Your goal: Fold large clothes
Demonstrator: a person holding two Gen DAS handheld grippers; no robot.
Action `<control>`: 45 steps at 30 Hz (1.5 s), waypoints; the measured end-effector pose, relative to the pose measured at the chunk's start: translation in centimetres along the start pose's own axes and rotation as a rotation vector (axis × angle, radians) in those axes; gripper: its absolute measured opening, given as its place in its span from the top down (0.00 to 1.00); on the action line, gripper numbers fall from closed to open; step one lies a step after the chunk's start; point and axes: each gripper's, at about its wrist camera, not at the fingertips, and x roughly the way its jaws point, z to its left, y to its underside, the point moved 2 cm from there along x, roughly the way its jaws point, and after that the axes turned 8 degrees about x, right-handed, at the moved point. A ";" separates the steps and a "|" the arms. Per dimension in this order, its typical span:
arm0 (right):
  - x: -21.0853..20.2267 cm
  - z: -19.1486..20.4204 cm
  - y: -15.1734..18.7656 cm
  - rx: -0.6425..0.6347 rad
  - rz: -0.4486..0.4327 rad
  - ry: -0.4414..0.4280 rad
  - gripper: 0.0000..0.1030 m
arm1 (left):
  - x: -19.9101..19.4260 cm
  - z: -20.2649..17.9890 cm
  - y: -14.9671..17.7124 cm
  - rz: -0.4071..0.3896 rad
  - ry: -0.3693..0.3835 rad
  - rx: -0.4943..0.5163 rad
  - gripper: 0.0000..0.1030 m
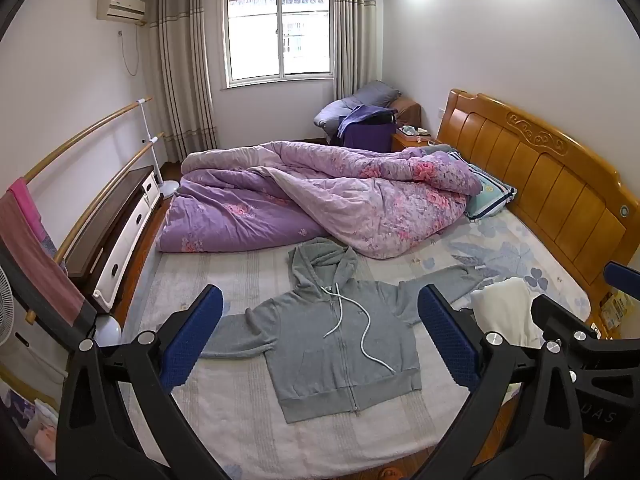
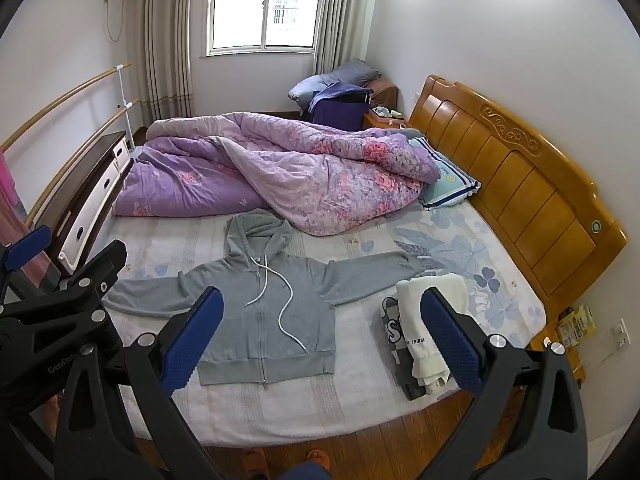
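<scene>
A grey zip hoodie is laid flat, front up, on the bed sheet, sleeves spread to both sides, hood toward the purple floral duvet. White drawstrings are seen trailing across the chest. The left gripper is held above the bed, jaws spread wide, nothing gripped. The right gripper is likewise held wide and empty. A pile of folded clothes is noted just beside the hoodie's sleeve, near the wooden headboard.
</scene>
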 end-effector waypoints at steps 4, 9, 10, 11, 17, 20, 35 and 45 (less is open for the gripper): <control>0.0 0.1 0.1 0.001 0.001 -0.001 0.08 | 0.0 0.0 0.0 0.000 -0.002 0.000 0.05; 0.0 0.0 0.2 0.002 0.001 -0.001 0.08 | 0.0 0.0 0.0 0.003 0.002 0.000 0.05; 0.0 0.2 0.2 -0.002 0.001 0.002 0.08 | 0.0 0.0 0.0 0.003 0.002 0.000 0.05; 0.0 0.2 0.2 -0.001 0.001 0.002 0.08 | -0.1 0.0 0.0 0.002 0.001 0.001 0.05; 0.0 0.2 0.2 -0.001 0.002 0.002 0.08 | 0.0 0.0 0.0 0.002 0.000 0.000 0.05; 0.0 0.2 0.2 -0.002 0.003 0.002 0.08 | 0.0 0.0 0.0 0.005 0.003 -0.001 0.05; -0.1 0.4 0.3 -0.003 0.001 0.001 0.08 | -0.1 0.2 0.1 -0.003 -0.004 -0.002 0.05; -0.2 0.7 0.4 -0.002 0.002 0.001 0.08 | 0.1 0.2 0.0 -0.002 -0.004 -0.002 0.05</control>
